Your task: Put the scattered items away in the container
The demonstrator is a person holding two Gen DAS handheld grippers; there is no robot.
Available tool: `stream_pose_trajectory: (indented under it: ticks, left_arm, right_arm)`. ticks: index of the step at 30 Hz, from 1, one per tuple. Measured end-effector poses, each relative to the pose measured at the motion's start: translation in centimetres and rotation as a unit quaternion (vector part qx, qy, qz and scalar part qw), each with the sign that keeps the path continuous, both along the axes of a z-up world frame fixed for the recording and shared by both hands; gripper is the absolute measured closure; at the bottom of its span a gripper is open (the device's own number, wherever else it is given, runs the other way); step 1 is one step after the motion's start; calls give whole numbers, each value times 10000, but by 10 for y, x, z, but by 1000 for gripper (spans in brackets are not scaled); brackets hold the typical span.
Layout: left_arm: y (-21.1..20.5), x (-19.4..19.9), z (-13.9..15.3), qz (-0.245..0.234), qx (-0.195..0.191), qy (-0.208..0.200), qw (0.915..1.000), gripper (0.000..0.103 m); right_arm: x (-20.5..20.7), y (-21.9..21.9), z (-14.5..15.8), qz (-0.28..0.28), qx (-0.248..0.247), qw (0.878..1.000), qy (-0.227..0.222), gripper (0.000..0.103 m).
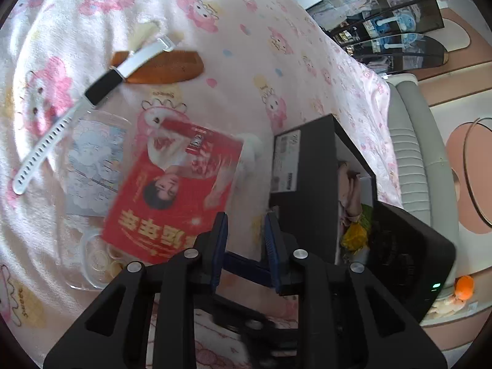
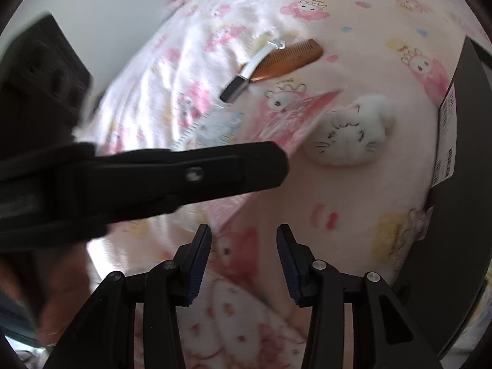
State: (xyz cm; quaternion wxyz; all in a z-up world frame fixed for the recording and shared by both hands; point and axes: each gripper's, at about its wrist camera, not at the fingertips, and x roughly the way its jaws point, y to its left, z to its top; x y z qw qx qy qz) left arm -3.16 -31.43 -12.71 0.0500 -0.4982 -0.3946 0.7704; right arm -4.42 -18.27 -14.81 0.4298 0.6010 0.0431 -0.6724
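Left wrist view first: my left hand-held gripper (image 1: 246, 224) hangs with its blue pads a little apart and nothing between them, over bare pink blanket (image 1: 215, 15). Just beyond the tips lies a red printed card (image 1: 172, 196), overlapping a clear pouch with a blue cartoon (image 1: 92, 166) and a clear lidded tub (image 1: 92, 261) nearer me. Farther on, a white watch (image 1: 101, 83) stretches across a wooden comb (image 1: 166, 67). To the right stands the black box (image 1: 307, 166), open-topped, with yellow and green things inside; past its far wall the bed edge drops to a grey padded rail (image 1: 412, 153) and the floor.

Right wrist view: my right hand-held gripper (image 2: 244, 233) is spread wide and empty above open blanket, with free room ahead. The left tool's black body crosses in front from the left edge, hiding part of the card. Only here does the white plush cat (image 2: 347, 135) show whole, lying on the blanket between the card and the box wall (image 2: 461, 153) at the right edge. The box's inside shows only from the left.
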Motion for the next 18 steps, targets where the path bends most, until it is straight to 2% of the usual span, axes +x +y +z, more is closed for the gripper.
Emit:
stream_pose_trajectory:
  ticks: [4,7,9,11,13,15,18]
  left_arm:
    - [-15,15,-7,287,-51,-78,9995,80]
    - [-34,22,-25,413,-104,-381,9984,80]
    - [-45,28,-37,526,-126,-604,9967,80]
    - [-52,36,-41,598,-66,-636,9962,80]
    - [-54,46,-42,577,30,-573,9967,75]
    - [-56,54,-45,608,78,-585,9964,74]
    - [-64,64,-48,794,127,-627,9948,74]
  right_arm:
    - [-4,3,9,-212,97,9996,175,63]
    - [-5,-9,-1,-124,49,9999,79,63]
    - [-7,-14,-11,-81,286,9995,88,63]
    - [-14,-24,-23,-56,411,9991,-74,63]
    - [-20,-32,-30,32,389,9991,-188,71]
    - [-22,-40,-33,182,460,9987,-136,78]
    - [-19,-53,-32,462,377,9978,-279,79]
